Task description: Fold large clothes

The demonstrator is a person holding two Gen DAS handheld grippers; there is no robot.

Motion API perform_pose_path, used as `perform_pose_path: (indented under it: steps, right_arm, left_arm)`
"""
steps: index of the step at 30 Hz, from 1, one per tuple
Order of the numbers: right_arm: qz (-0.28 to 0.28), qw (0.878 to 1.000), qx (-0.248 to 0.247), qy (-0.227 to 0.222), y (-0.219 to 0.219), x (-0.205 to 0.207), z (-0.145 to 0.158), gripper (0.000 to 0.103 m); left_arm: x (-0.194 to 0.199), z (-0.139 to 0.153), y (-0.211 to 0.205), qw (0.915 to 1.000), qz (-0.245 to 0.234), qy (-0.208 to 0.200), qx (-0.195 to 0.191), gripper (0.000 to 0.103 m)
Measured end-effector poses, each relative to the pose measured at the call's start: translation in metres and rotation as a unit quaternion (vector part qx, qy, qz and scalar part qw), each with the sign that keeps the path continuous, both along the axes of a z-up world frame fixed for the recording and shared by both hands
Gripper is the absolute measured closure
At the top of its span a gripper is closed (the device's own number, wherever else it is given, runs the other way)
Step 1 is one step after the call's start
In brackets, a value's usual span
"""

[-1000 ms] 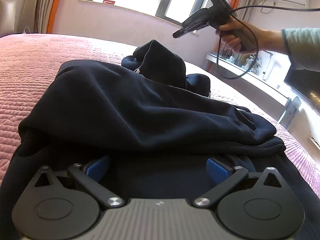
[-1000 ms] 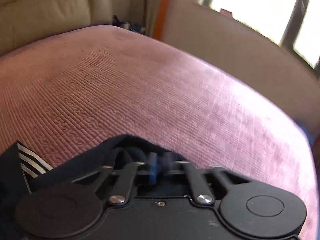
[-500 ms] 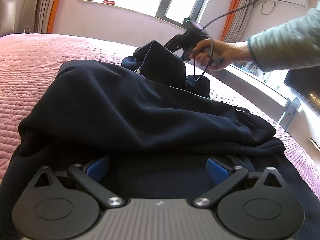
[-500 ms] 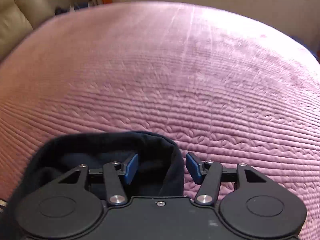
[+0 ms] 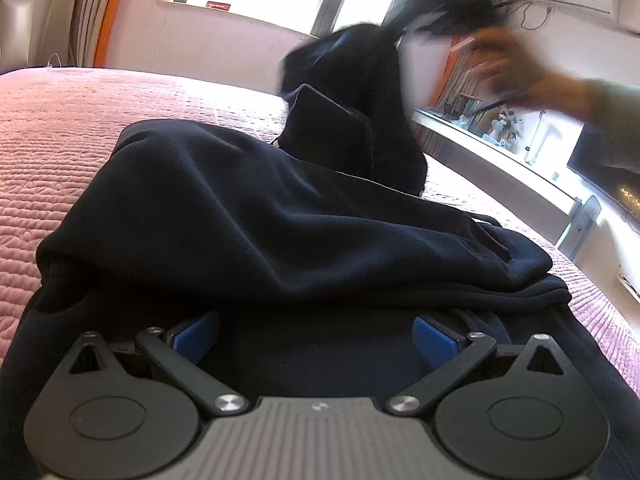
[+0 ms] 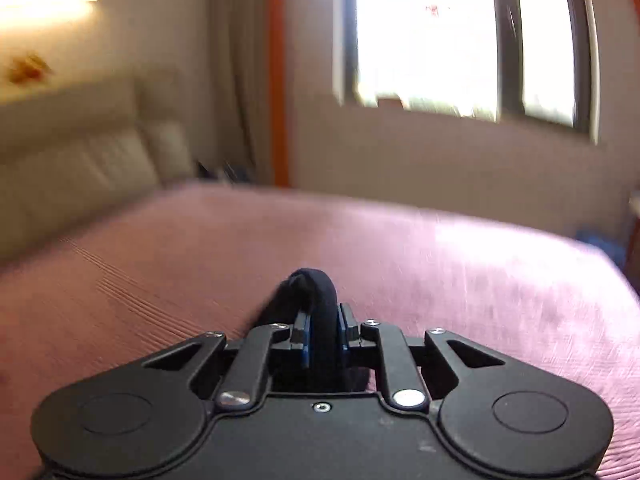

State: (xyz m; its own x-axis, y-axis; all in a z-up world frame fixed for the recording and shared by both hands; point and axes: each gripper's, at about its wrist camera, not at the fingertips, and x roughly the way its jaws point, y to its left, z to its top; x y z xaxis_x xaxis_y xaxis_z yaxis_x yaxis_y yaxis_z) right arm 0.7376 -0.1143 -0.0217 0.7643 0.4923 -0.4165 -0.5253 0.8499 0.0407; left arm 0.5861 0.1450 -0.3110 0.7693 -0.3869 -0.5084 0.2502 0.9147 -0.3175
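A dark navy garment (image 5: pixel 280 216) lies heaped on a pink quilted bedspread (image 5: pixel 60 152), filling the middle and lower part of the left wrist view. Its bulk forms a rounded fold across the centre, with a thick hem running out toward 3 o'clock, and a further layer of the same cloth spreads flat beneath the near tongs. At about 1 o'clock from the heap one part of the garment is drawn up off the bed into a peak, its tip meeting the blurred right gripper (image 5: pixel 404 20), held by a hand (image 5: pixel 520 76) with a grey-green sleeve (image 5: pixel 616 108) behind it. In the right wrist view the right gripper (image 6: pixel 322 330) has just been closing, and its blue pads (image 6: pixel 305 336) now press from both sides on a rolled edge of the navy cloth, which arches up above the fingertips at 12 o'clock. The left gripper (image 5: pixel 316 330) rests low over the flat layer with its jaws spread wide, the blue pads standing well apart and nothing pinched between them. Beyond the bed are a window (image 6: pixel 460 36) at 12 o'clock, a curtain with an orange edge (image 6: pixel 276 72), a cream padded headboard (image 6: pixel 80 168) at 9 o'clock, and a white shelf (image 5: pixel 492 160) along the wall at 3 o'clock.
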Motion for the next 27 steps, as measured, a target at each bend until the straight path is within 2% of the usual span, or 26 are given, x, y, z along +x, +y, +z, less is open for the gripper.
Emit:
perform_pose_path:
  steps: [1, 3, 4, 6, 7, 8, 9, 11, 13, 15, 17, 19, 20, 23, 24, 25, 26, 27]
  right_arm:
    - [0.010, 1.000, 0.007, -0.025, -0.010, -0.039, 0.023, 0.086]
    - [0.041, 0.998, 0.007, -0.037, -0.023, -0.105, 0.051, 0.083]
    - [0.056, 0.998, 0.002, -0.029, -0.027, -0.136, 0.057, 0.082]
    - [0.110, 0.993, -0.011, 0.038, -0.038, -0.195, 0.053, 0.071]
    - [0.137, 0.987, -0.019, 0.081, -0.042, -0.219, 0.044, 0.060]
    - [0.153, 0.980, -0.031, 0.126, -0.045, -0.244, 0.033, 0.023]
    - [0.151, 0.973, -0.055, 0.167, -0.048, -0.265, 0.017, 0.011]
    - [0.112, 0.967, -0.068, 0.220, -0.062, -0.294, -0.013, 0.011]
    - [0.066, 0.958, -0.051, 0.273, -0.076, -0.299, -0.039, 0.012]
    - [0.004, 0.957, -0.012, 0.290, -0.087, -0.288, -0.061, 0.013]
    - [-0.044, 0.958, 0.023, 0.283, -0.090, -0.281, -0.076, 0.014]
    - [-0.088, 0.956, 0.017, 0.280, -0.082, -0.262, -0.093, 0.014]
    - [-0.107, 0.950, 0.019, 0.292, -0.077, -0.251, -0.103, 0.014]
    - [-0.120, 0.938, 0.049, 0.321, -0.079, -0.225, -0.124, 0.013]
    - [-0.128, 0.934, 0.047, 0.330, -0.074, -0.219, -0.132, 0.023]
    - [-0.134, 0.926, 0.041, 0.351, -0.070, -0.212, -0.140, 0.044]
    - [-0.137, 0.920, 0.041, 0.364, -0.069, -0.210, -0.146, 0.093]
    - [-0.136, 0.919, 0.052, 0.366, -0.071, -0.208, -0.139, 0.092]
  left_arm:
    - [0.000, 0.000, -0.001, 1.0000, 0.000, 0.001, 0.002, 0.000]
    - [0.001, 0.001, -0.002, 1.0000, 0.000, 0.003, 0.005, 0.000]
    - [0.002, 0.003, -0.004, 1.0000, 0.000, 0.004, 0.009, 0.000]
    - [0.003, 0.008, -0.006, 0.9998, 0.002, 0.011, 0.016, 0.000]
    - [0.004, 0.015, -0.004, 0.9997, 0.006, 0.019, 0.013, 0.007]
    - [0.002, 0.023, 0.002, 0.9994, 0.017, 0.029, 0.003, 0.013]
    - [-0.002, 0.034, 0.012, 0.9986, 0.032, 0.039, -0.017, 0.016]
    - [-0.019, 0.054, 0.033, 0.9960, 0.063, 0.034, -0.053, 0.013]
    - [-0.042, 0.073, 0.049, 0.9939, 0.086, 0.024, -0.064, 0.006]
    - [-0.060, 0.085, 0.058, 0.9933, 0.098, 0.030, -0.054, 0.006]
    - [-0.075, 0.090, 0.063, 0.9922, 0.104, 0.045, -0.052, 0.006]
    - [-0.089, 0.092, 0.065, 0.9898, 0.114, 0.061, -0.060, 0.006]
    - [-0.095, 0.091, 0.065, 0.9886, 0.117, 0.068, -0.066, 0.006]
    - [-0.110, 0.090, 0.063, 0.9858, 0.125, 0.083, -0.075, 0.006]
    - [-0.114, 0.089, 0.061, 0.9853, 0.126, 0.088, -0.075, 0.006]
    - [-0.118, 0.087, 0.060, 0.9848, 0.126, 0.092, -0.075, 0.006]
    - [-0.120, 0.086, 0.058, 0.9845, 0.125, 0.096, -0.076, 0.006]
    - [-0.122, 0.086, 0.057, 0.9842, 0.125, 0.099, -0.078, 0.006]
